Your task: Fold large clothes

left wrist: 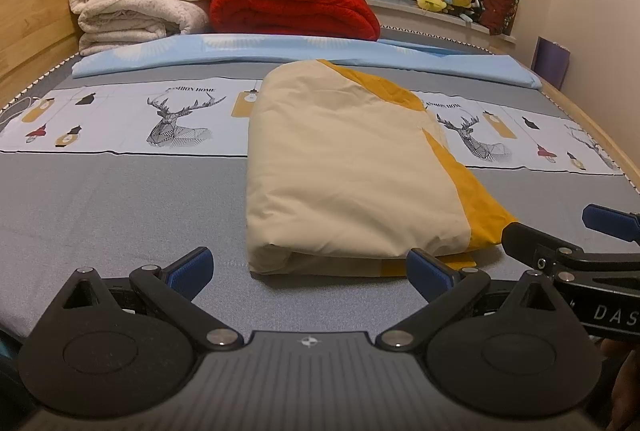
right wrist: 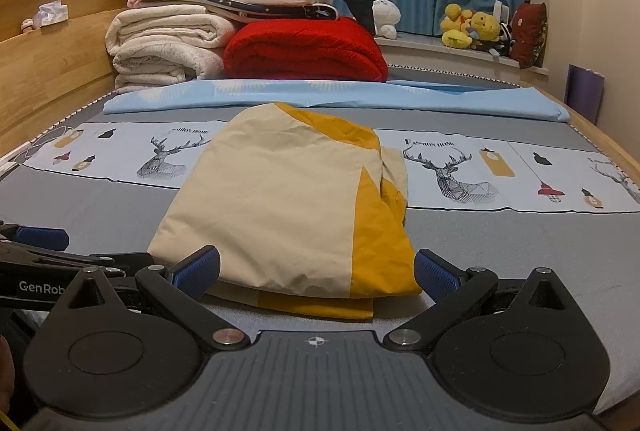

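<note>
Just ahead, folded garment (right wrist: 280,199), both claws spread, empty

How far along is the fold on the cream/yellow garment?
Looks mostly done: the cream and yellow garment lies as a compact folded bundle on the bed. Nothing is in hand: left gripper and right gripper are both open at its near edge. Possibly left: tidying the yellow layer poking out underneath.

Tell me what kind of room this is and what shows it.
Most likely a bedroom. The folded cream-and-yellow garment lies on a bed with a deer-print sheet and wooden headboard; folded blankets are stacked at its head, and plush toys line the curtained window sill.
</note>
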A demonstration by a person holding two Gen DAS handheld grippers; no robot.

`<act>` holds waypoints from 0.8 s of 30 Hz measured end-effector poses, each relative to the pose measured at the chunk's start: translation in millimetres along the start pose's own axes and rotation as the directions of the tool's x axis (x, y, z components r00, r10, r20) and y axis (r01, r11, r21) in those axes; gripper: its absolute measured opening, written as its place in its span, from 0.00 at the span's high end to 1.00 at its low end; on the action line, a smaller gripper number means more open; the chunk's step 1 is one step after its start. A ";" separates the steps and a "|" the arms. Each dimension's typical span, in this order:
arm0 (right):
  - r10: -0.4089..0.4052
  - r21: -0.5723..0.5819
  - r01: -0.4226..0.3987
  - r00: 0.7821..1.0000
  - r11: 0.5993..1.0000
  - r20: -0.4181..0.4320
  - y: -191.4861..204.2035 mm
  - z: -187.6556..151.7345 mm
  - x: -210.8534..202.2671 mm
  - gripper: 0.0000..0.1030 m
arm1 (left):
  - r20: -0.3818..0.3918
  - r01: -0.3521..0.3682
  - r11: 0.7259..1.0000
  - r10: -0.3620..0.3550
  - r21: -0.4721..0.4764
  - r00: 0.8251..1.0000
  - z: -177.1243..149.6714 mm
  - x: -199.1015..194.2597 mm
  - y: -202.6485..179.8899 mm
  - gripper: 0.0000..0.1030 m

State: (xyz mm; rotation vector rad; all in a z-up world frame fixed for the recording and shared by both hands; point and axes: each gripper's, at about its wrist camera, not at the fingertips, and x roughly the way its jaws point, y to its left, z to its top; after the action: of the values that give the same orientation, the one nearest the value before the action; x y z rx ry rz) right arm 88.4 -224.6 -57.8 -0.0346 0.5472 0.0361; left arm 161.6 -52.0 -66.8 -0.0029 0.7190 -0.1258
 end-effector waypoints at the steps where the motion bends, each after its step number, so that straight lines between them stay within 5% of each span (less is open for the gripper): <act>1: 0.000 0.000 0.000 1.000 1.000 0.000 -0.1 0.0 0.0 0.01 | 0.000 0.000 1.000 0.000 0.001 1.000 0.0 0.0 0.0 0.01; 24: 0.008 -0.003 -0.008 1.000 1.000 -0.011 -3.9 -6.7 1.7 0.01 | -0.005 0.001 1.000 -0.001 0.000 1.000 -3.3 2.8 1.8 0.01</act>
State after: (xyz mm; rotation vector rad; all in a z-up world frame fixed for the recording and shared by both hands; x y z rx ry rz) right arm 86.5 -228.7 -64.3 -0.0356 0.5582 0.0447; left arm 161.8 -50.5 -71.2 -0.0024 0.7242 -0.1268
